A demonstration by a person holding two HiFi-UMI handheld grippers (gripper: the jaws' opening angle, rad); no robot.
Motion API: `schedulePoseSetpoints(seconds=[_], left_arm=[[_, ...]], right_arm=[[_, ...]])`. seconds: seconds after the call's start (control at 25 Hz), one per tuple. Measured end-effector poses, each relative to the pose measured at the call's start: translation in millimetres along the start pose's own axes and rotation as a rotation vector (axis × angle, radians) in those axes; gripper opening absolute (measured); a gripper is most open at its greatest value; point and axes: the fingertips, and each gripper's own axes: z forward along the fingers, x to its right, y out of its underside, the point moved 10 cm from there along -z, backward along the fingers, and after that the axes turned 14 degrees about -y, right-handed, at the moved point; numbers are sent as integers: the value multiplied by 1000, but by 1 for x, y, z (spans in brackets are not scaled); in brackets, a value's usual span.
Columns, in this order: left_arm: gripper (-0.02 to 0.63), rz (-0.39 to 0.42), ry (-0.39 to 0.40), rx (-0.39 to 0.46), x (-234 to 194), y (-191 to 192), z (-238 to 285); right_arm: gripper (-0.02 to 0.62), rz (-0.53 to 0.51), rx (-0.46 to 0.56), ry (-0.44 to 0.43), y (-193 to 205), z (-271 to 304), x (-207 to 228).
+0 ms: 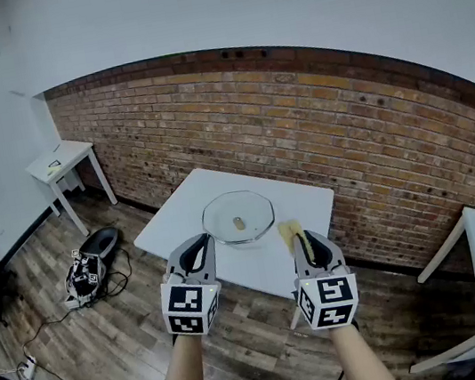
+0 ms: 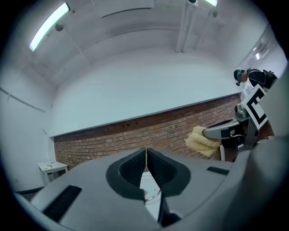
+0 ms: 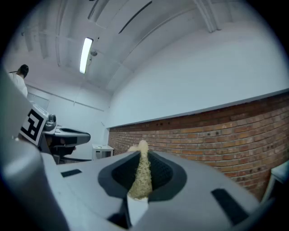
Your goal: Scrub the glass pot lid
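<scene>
The glass pot lid (image 1: 237, 216) lies flat on the white desk (image 1: 172, 227), toward its far side, in front of the brick wall (image 1: 317, 126), with a small knob showing at its middle. Both grippers are held level on the near side of the lid, apart from it. The left gripper (image 1: 198, 243) has its fingers (image 2: 132, 169) pressed together with nothing between them. The right gripper (image 1: 302, 239) has its fingers (image 3: 166, 173) pinching a yellow sponge (image 3: 142, 173) that sticks out past their tips. A small white side table (image 1: 65, 157) stands far off to the left
</scene>
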Motion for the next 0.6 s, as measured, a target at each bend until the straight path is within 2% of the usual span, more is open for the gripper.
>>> schedulePoseSetpoints(seconds=[0.6], left_arm=[[18,5,-2,-21,10,4,8]], right_arm=[[57,-30,20,-14,2,1,7]])
